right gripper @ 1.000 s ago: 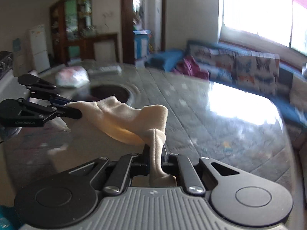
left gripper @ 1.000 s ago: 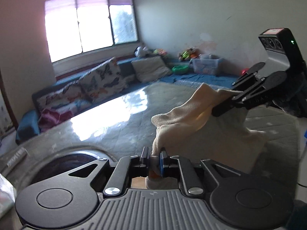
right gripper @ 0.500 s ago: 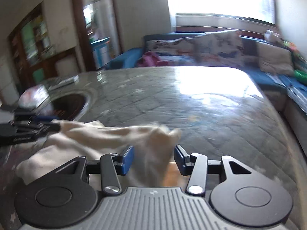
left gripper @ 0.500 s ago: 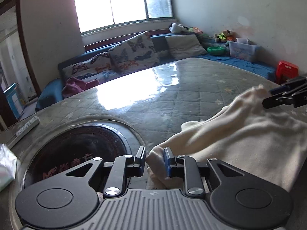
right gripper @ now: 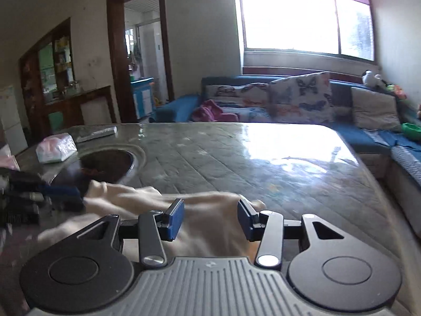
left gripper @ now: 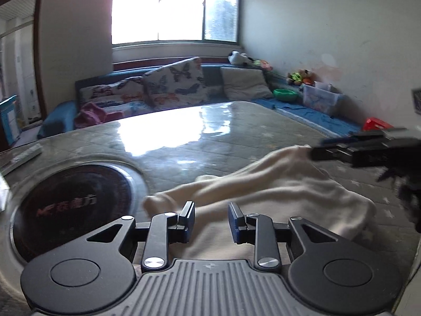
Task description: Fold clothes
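Note:
A cream fleece garment lies folded on the glass-topped table. My left gripper is open just above its near edge, with nothing between the jaws. My right gripper is open too, over the garment's other end. Each gripper shows blurred in the other's view: the right one at the garment's far corner, the left one at its left end.
A round dark hotplate is set into the table beside the garment. A tissue pack and a remote lie at the far left. A blue sofa with butterfly cushions runs behind the table.
Both grippers held the garment up a second ago. They lowered it onto the table, opened and let it go. The jaws are wider now and drawing back.

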{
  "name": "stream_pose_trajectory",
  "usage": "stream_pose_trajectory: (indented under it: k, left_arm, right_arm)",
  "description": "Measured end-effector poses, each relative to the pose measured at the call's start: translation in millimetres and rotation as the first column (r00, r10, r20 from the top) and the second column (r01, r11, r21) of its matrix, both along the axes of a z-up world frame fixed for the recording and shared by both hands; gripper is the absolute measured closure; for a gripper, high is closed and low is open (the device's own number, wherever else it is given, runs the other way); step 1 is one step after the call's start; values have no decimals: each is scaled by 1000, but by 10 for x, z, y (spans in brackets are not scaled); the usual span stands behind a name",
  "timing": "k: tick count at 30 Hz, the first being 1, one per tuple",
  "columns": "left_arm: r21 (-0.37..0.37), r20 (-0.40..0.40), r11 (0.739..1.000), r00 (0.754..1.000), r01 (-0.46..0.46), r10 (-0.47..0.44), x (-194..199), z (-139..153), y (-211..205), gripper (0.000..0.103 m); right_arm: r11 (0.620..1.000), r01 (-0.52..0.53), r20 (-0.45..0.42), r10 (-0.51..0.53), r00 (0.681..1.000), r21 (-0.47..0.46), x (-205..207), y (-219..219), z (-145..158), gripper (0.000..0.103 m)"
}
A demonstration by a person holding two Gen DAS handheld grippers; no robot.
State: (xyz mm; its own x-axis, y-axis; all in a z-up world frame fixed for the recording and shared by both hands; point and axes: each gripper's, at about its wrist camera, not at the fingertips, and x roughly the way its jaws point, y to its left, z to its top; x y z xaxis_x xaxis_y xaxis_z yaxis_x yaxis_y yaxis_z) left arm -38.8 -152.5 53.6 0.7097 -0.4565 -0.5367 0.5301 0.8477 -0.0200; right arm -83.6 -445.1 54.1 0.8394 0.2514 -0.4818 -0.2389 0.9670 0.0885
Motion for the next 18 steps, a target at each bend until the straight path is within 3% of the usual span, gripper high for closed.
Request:
stream_pose_trajectory:
  k: [5, 8, 12, 18]
  left_arm:
    - [-9, -57, 1000, 998, 27, -27, 138, -115, -141, 73]
    - [-33, -89, 999, 996, 10, -13, 280, -102, -123, 74]
    - [-62, -111, 998, 994, -2, -5, 489, -44, -101, 75]
    - [-43, -148, 999, 989, -10, 4, 785, -116, -244, 80]
  right_arm:
    - [1000, -17, -50, 18, 999, 15, 337, 80, -85, 60]
    - [1000, 26, -150, -25, 988, 8, 499, 31, -319, 65]
    - [999, 38, -154, -34, 987, 21, 448, -18, -337, 64]
    - [1000, -23, -124, 25, 992, 16, 509, 156, -189, 64]
